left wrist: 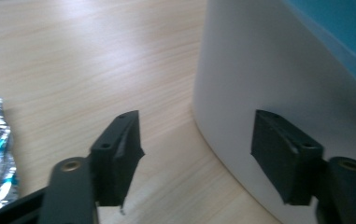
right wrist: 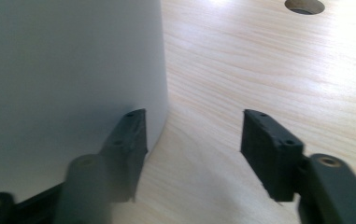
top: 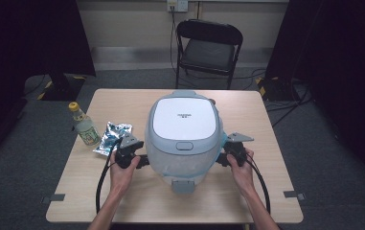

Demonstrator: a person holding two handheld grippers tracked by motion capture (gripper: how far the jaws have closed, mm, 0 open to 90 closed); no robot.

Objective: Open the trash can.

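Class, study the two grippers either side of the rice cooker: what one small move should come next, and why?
Probably press both grippers inward against the rice cooker. The left gripper and right gripper both have open jaws level with its lower white wall, one on each side, gripping nothing, so squeezing it between them would likely let it be shifted.

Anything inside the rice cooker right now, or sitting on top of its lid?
The white and grey rice cooker has its lid closed, so its inside is hidden. On the white lid panel I see small dark lettering, with a grey oval latch button below it; nothing loose rests there.

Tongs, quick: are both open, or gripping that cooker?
Left tongs: open, holding nothing, beside the cooker.
Right tongs: open, holding nothing, beside the cooker.
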